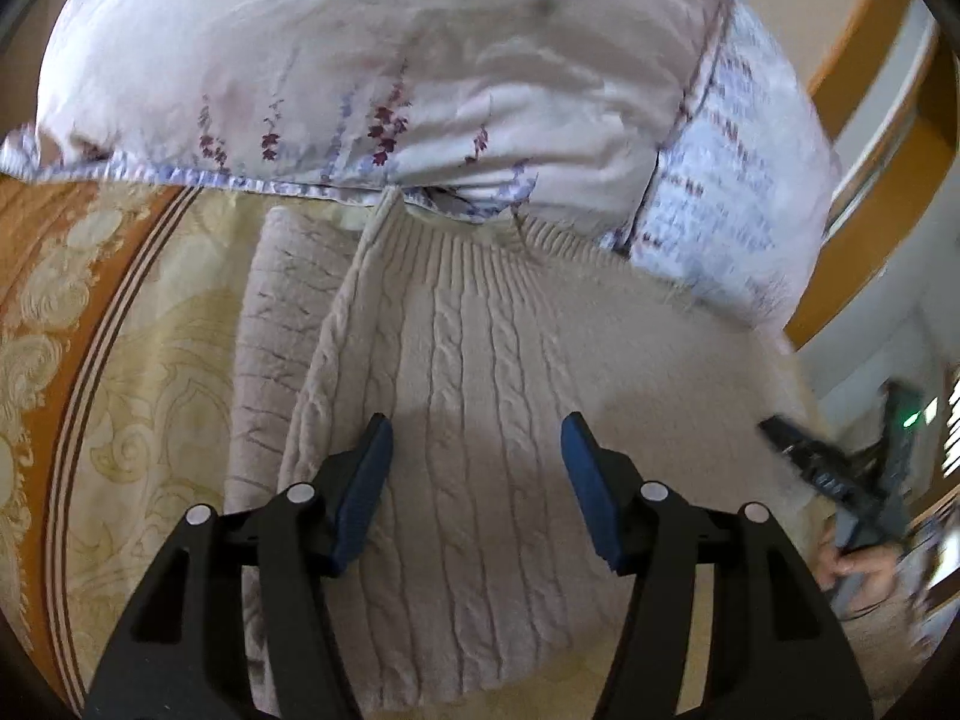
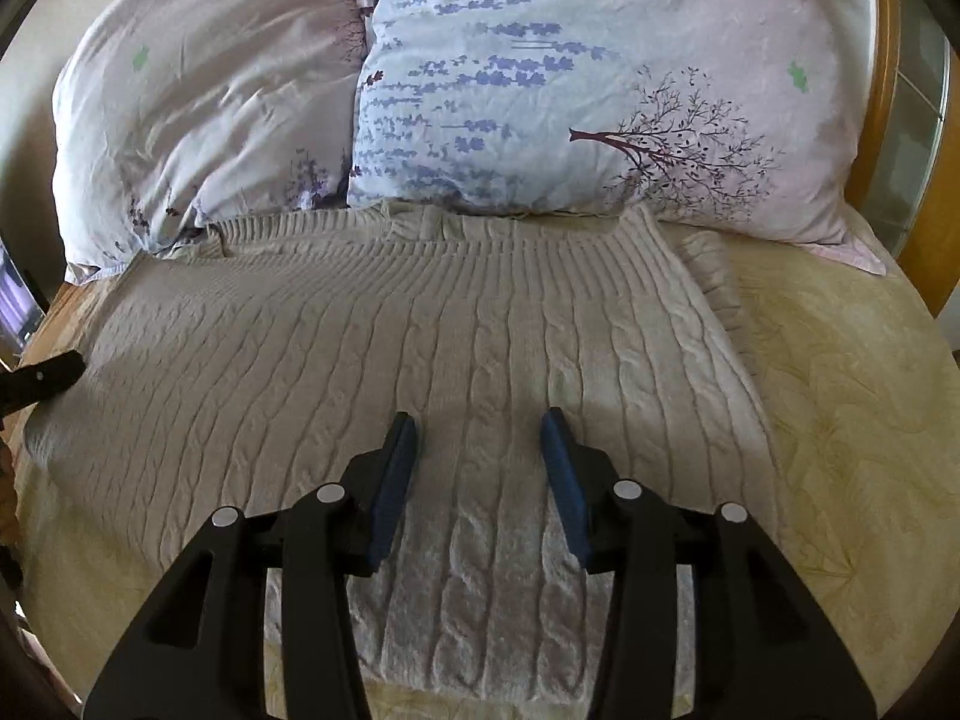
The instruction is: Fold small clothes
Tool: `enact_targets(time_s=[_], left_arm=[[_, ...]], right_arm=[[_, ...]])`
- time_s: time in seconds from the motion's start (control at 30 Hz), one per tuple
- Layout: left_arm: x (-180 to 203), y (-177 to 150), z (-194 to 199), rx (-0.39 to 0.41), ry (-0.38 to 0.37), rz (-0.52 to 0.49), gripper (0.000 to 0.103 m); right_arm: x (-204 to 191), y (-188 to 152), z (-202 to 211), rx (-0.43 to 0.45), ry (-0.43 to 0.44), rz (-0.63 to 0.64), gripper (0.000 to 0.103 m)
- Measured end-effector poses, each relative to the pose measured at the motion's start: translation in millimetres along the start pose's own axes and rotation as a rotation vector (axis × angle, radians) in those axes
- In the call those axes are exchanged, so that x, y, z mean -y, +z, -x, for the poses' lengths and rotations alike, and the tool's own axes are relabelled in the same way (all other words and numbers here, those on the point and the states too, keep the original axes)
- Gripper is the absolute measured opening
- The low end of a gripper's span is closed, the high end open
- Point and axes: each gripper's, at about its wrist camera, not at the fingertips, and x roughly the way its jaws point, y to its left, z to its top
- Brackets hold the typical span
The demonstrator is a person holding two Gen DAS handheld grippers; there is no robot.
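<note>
Two open claws [image 1: 477, 429] [image 2: 478, 423] above sweater [image 2: 420, 348], pillows [image 2: 540, 90] bordering.

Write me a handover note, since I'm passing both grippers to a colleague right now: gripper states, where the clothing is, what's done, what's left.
Left gripper: open, empty, over the sweater's left part.
Right gripper: open, empty, over the sweater's middle.
Sweater: beige cable-knit, lying flat on the yellow bedspread, ribbed end against the two floral pillows. A sleeve pokes out from under its right edge; another knit layer shows at the left edge.
Done: sweater laid out; whether the sides are folded in is unclear.
Left: fold it smaller.
</note>
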Motion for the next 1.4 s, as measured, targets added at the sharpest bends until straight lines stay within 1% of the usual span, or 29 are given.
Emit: enact_targets(time_s=[0.07,0.1,0.13,0.17,0.23,0.4,0.47,0.63,0.7,0.8,0.87,0.9,0.93,0.97,1.1,1.23,1.4], left_arm=[[-14.9,6.5,15.0,0.042,-0.053,0.085,0.060],[-19.8,9.5,19.6,0.059,-0.057,0.111,0.063],[-29.0,13.6,25.2,0.081,-0.049,0.146,0.064],[-38.1,18.4,27.2,0.088,-0.032,0.178,0.064],[-50.4,24.1,25.2,0.077,-0.027,0.223,0.064],[-70.6,27.4,5.9,0.011,-0.054,0.317,0.064],[-72.5,26.5,-0.8,0.001,-0.061,0.341,0.063],[-73.7,28.2,-8.5,0.005,-0.070,0.364,0.062],[-72.2,29.5,-11.2,0.002,-0.064,0.363,0.057],[-69.5,29.8,-14.7,0.005,-0.061,0.371,0.054],[-67.3,29.0,-17.0,0.004,-0.056,0.370,0.048],[-66.6,28.5,-17.6,0.003,-0.053,0.371,0.040],[-65.4,28.1,-19.4,-0.002,-0.051,0.377,0.035],[-64.8,27.9,-21.1,-0.007,-0.060,0.385,0.027],[-60.6,30.4,-16.1,0.017,-0.091,0.396,0.020],[-44.7,39.3,-4.6,0.056,-0.136,0.384,0.017],[-6.7,52.5,4.9,0.092,-0.206,0.336,0.015]], right_arm=[[-4.4,4.6,7.1,0.023,0.010,0.003,0.057],[-9.3,7.5,9.6,0.039,0.021,0.012,0.065],[-15.1,10.0,12.7,0.055,0.029,0.028,0.068],[-21.6,12.7,12.6,0.059,0.034,0.045,0.068],[-32.7,16.1,7.7,0.051,0.049,0.066,0.069],[-51.4,16.3,-10.7,-0.008,0.069,0.080,0.070],[-53.7,13.8,-12.1,-0.009,0.068,0.075,0.072],[-55.3,12.5,-11.1,-0.009,0.063,0.078,0.073],[-57.1,11.3,-12.5,-0.006,0.055,0.089,0.074],[-59.6,9.6,-14.0,0.006,0.048,0.095,0.075],[-59.3,9.8,-14.8,0.008,0.054,0.090,0.076],[-58.8,9.9,-14.5,0.008,0.056,0.088,0.076],[-57.9,10.4,-14.0,0.006,0.062,0.085,0.076],[-56.8,10.7,-12.9,0.005,0.069,0.079,0.076],[-46.5,11.4,-4.6,0.011,0.124,0.027,0.076],[-35.2,10.0,4.7,0.027,0.143,-0.011,0.076],[-18.4,7.0,15.7,0.055,0.159,-0.048,0.076]])
